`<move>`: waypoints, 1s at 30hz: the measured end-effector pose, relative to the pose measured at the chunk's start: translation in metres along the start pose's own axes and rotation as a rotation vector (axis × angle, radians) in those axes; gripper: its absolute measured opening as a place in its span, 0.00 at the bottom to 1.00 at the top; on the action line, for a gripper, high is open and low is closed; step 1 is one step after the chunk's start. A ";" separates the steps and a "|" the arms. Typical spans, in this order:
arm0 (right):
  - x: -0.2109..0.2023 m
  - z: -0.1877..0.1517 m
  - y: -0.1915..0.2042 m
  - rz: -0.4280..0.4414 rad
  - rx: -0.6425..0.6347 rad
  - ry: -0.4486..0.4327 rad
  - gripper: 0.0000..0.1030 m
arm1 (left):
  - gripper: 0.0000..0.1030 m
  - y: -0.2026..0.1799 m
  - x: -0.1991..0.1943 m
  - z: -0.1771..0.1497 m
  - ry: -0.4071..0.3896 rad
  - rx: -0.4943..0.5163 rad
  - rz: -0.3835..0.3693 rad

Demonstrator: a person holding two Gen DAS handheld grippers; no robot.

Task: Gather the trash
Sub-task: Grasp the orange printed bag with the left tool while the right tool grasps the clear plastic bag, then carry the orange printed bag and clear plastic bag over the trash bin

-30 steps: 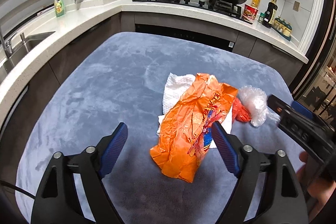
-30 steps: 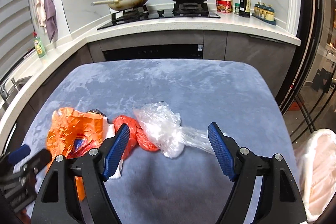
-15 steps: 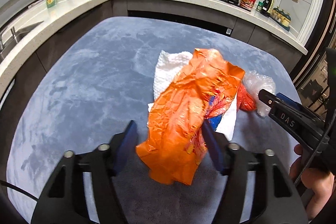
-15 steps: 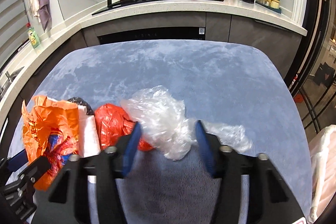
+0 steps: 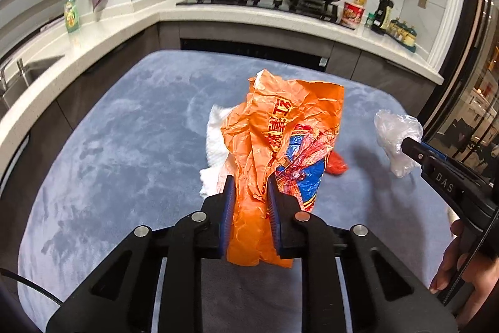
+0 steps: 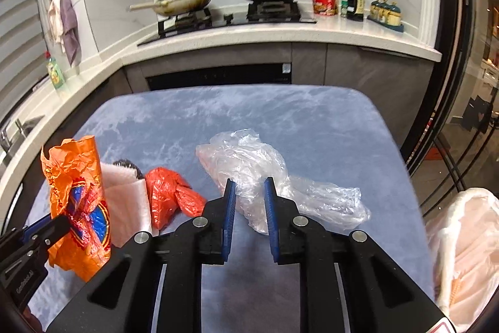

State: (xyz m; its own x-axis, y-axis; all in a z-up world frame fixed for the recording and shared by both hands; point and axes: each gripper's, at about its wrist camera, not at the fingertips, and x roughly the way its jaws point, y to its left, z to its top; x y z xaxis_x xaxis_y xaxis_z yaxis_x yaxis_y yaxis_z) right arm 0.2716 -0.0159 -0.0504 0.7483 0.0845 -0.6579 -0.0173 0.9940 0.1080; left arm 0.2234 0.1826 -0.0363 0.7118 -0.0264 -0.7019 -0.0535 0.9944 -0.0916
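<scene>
2 grabs in progress: both grippers closing on trash at once.
orange wrapper (image 5: pixel 280 139): crumpled, standing up between the left gripper (image 5: pixel 249 195) pads; jaws closing, nearly shut, pads pressing its lower part. Top end flops free above the blue cloth tabletop (image 5: pixel 124 145).
clear plastic bag (image 6: pixel 249 164): bunched between the right gripper (image 6: pixel 249 192) pads; jaws closing, film pinched, long tail trailing right on the cloth.
left on table: white paper towel (image 5: pixel 215 142) behind the wrapper, red plastic scrap (image 6: pixel 168 192) between wrapper and clear bag, small dark item (image 6: pixel 124 166) behind the towel, can't tell what.
step: pickup of first 2 pieces, grip being secured.
bin: looks like a lined bin (image 6: pixel 464 239) off the table's right edge, right-wrist view only.
next: finish the squeeze, lift both clear, carry right to the liner. Thin film may slip; check the tail comes along.
after: 3 items to collect.
</scene>
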 end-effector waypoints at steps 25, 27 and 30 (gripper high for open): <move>-0.142 -0.010 -0.160 -0.172 0.179 -0.189 0.17 | 0.19 -0.181 -0.070 0.001 -0.120 0.237 -0.202; -0.149 -0.016 -0.176 -0.196 0.202 -0.192 0.17 | 0.19 -0.198 -0.072 -0.004 -0.118 0.260 -0.220; -0.158 -0.026 -0.197 -0.222 0.229 -0.194 0.17 | 0.19 -0.216 -0.073 -0.009 -0.113 0.288 -0.243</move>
State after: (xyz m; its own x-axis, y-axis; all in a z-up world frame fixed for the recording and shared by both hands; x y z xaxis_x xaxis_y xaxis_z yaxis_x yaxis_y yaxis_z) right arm 0.1398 -0.2233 0.0133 0.8295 -0.1681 -0.5326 0.2922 0.9433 0.1573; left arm 0.1766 -0.0313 0.0286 0.7532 -0.2691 -0.6003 0.3133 0.9491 -0.0324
